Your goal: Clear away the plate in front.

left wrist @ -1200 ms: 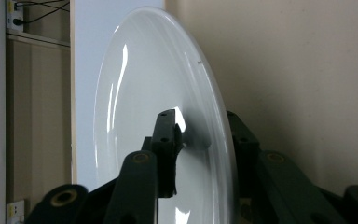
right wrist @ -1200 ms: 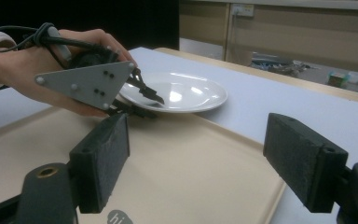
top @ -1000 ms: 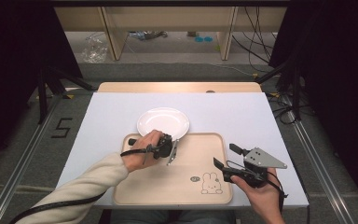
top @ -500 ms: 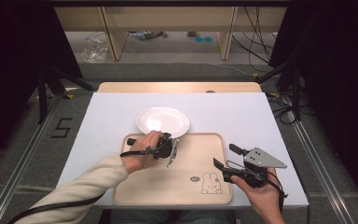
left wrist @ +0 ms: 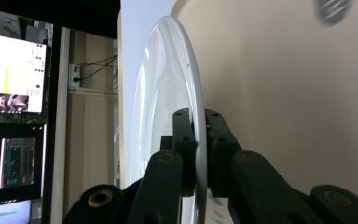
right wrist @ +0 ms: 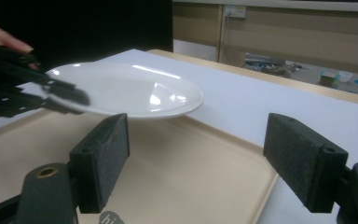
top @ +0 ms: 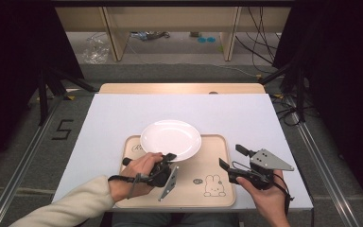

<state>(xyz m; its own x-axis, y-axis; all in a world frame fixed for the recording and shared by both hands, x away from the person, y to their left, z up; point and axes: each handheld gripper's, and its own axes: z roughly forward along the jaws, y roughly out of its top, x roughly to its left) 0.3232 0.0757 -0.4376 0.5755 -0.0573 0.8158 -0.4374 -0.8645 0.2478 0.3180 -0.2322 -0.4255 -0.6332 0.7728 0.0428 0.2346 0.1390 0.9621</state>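
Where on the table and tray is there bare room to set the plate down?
The white table is bare beyond and left of the plate. The tray is bare between the left gripper and right gripper, apart from its printed rabbit. Its near-left part is crowded by the left hand, whose gripper clamps the plate's rim.

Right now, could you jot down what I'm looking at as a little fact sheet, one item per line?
Setting: white table with a beige tray on it
Plate: white plate, empty, raised over the tray's far edge
Left tongs: shut on the plate's rim
Right tongs: open, holding nothing, over the tray's right side
Tray print: small rabbit drawing
People: one person, a hand on each tool
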